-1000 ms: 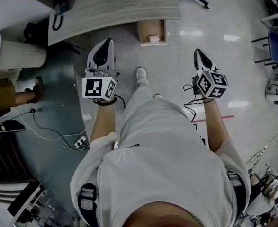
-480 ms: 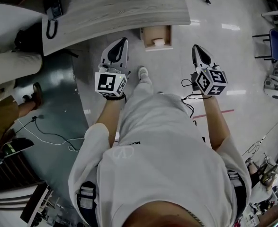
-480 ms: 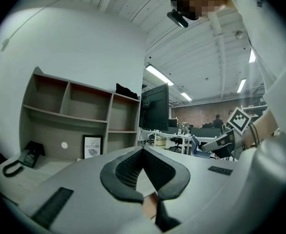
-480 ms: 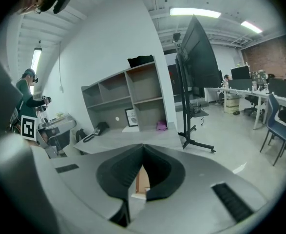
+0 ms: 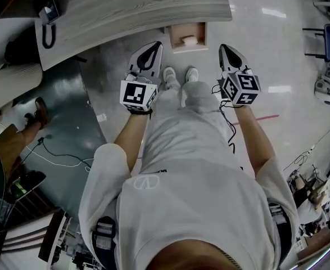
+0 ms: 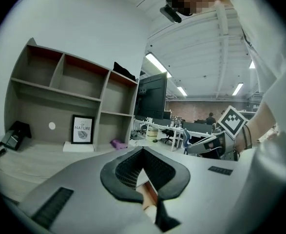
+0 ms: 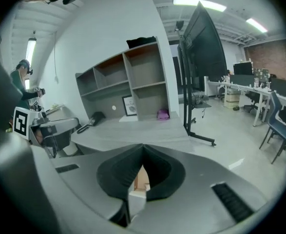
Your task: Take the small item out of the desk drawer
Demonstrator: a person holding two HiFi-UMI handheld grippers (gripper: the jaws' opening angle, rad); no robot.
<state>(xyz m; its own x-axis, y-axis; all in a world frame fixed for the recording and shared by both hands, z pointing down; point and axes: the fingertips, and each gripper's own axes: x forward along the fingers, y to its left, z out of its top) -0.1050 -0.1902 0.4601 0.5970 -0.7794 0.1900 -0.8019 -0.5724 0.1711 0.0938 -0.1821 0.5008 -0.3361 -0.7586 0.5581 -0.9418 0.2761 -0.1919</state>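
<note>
Polished office floor under a grey wood-grain desk (image 5: 136, 10), whose drawer (image 5: 179, 32) stands pulled open with the small item (image 5: 189, 40) lying inside. The left gripper (image 5: 151, 49) and right gripper (image 5: 225, 50) flank it, probably lining up a reach. Left gripper view: jaws together, empty, facing shelves (image 6: 60, 87). Right gripper view: jaws together, nothing held

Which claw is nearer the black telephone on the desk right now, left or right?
Left. The left claw hangs just off the desk edge, to the right of the telephone. The right claw is farther right, beyond the open drawer.
</note>
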